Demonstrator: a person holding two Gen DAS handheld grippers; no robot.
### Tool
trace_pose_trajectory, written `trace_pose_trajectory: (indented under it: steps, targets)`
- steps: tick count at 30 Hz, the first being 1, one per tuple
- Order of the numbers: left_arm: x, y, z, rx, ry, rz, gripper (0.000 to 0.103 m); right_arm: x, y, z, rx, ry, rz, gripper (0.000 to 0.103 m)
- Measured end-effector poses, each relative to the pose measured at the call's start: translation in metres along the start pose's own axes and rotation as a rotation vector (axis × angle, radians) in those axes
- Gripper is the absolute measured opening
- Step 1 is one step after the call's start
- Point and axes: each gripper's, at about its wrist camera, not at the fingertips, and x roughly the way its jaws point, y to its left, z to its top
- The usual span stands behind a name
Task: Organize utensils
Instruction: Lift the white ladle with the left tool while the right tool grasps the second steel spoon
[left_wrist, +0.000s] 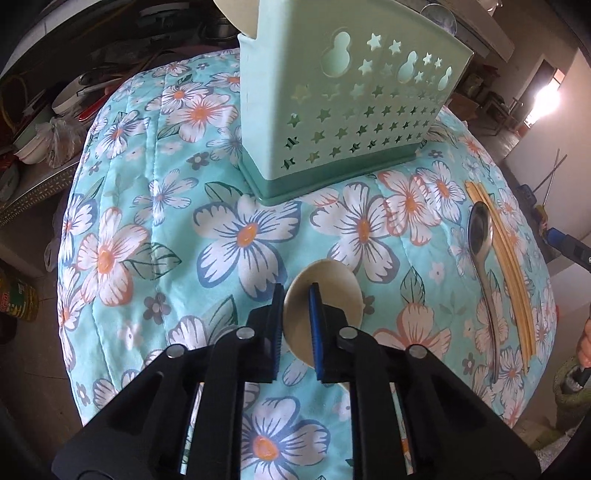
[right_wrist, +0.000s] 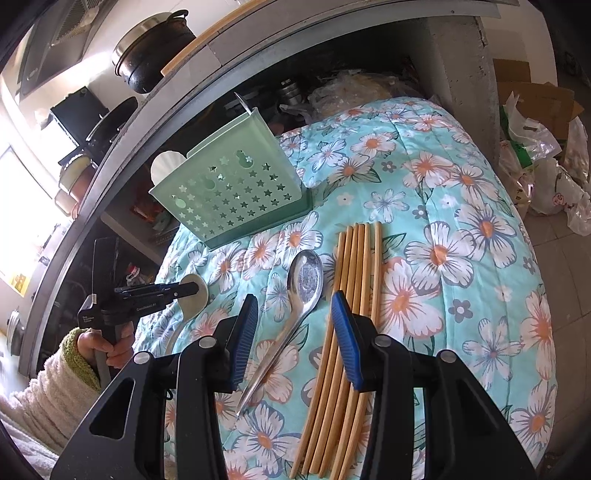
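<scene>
My left gripper (left_wrist: 295, 291) is shut on the bowl of a cream spoon (left_wrist: 325, 291), low over the floral cloth (left_wrist: 147, 221). From the right wrist view the same left gripper (right_wrist: 184, 290) pinches the cream spoon (right_wrist: 195, 291), whose handle hangs down toward the cloth. A green star-cut utensil holder (left_wrist: 343, 122) (right_wrist: 236, 195) stands beyond it, with a white spoon (right_wrist: 164, 166) sticking out. A metal spoon (left_wrist: 480, 236) (right_wrist: 304, 277) and several wooden chopsticks (left_wrist: 513, 280) (right_wrist: 354, 266) lie side by side. My right gripper (right_wrist: 294, 299) hovers open above them, holding nothing.
A hand in a fleecy sleeve (right_wrist: 107, 347) holds the left gripper. A dark shelf with bowls and dishes (left_wrist: 37, 140) runs behind the cloth. A black pot (right_wrist: 155, 48) sits on the counter above. Plastic bags (right_wrist: 546, 177) lie on the floor at the right.
</scene>
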Motion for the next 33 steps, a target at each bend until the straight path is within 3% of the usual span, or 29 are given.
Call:
trace_pose_trajectory:
  steps: [6, 12, 16, 20, 27, 33]
  targets:
    - [-0.013, -0.003, -0.011, -0.063, -0.033, 0.066, 0.004, 0.017, 0.004, 0.004, -0.040, 0.033, -0.002, 0.041]
    - [-0.026, -0.007, -0.026, -0.136, -0.074, 0.153, 0.004, 0.042, 0.012, 0.013, -0.149, 0.045, -0.045, 0.031]
    - [-0.024, -0.004, -0.034, -0.170, -0.075, 0.161, 0.004, 0.064, 0.009, 0.028, -0.216, 0.050, -0.089, 0.029]
    - [-0.025, -0.001, -0.036, -0.194, -0.078, 0.153, 0.004, 0.083, -0.003, 0.042, -0.178, 0.084, -0.063, 0.029]
    - [-0.024, 0.000, -0.035, -0.202, -0.075, 0.147, 0.004, 0.094, 0.003, 0.034, -0.208, 0.138, -0.055, 0.028]
    - [-0.022, 0.000, -0.037, -0.204, -0.072, 0.149, 0.005, 0.100, 0.006, 0.029, -0.223, 0.153, -0.068, 0.016]
